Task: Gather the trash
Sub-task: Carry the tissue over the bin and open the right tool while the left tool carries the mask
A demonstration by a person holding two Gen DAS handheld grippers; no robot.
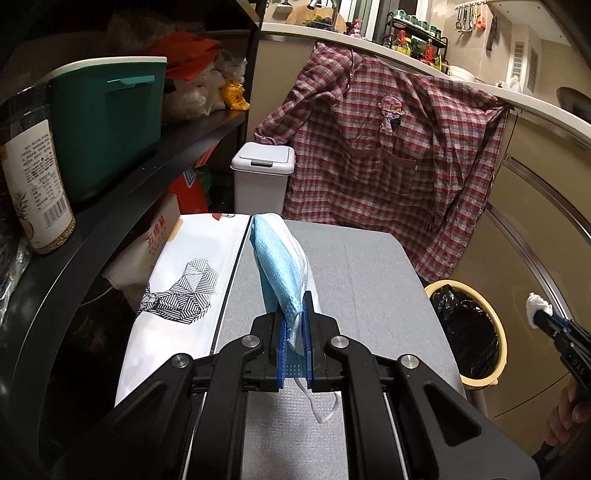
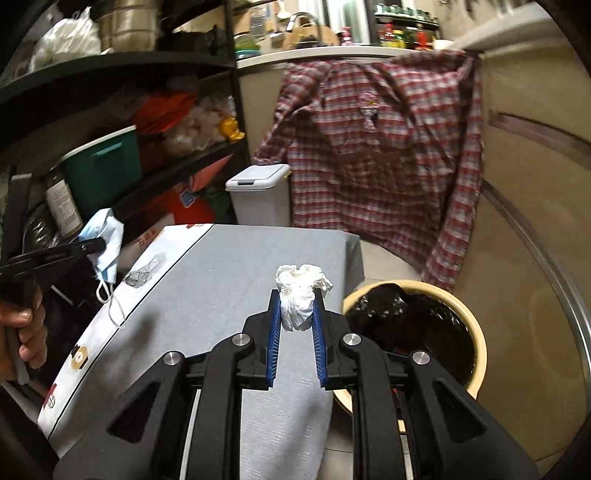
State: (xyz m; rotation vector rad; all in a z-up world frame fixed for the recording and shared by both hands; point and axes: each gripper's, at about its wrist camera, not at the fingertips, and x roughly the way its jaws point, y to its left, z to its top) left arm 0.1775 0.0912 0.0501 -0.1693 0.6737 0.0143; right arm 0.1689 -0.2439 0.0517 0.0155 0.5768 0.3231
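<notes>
Left tool [image 1: 293,325] pinching a blue face mask [image 1: 279,266] up above the gray surface [image 1: 369,266]. Right tool [image 2: 297,317] squeezing a crumpled white tissue [image 2: 301,291], just beside the yellow trash bin [image 2: 476,332] holding a black bag.

Place: home kitchen | signs: counter [image 1: 388,48] with sauce bottles [image 1: 413,42], hanging utensils [image 1: 469,18], pantry shelf [image 1: 177,136], checked apron [image 1: 391,155]

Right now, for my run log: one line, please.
left gripper: holds face mask | right gripper: holds crumpled tissue | lined bin: open
</notes>
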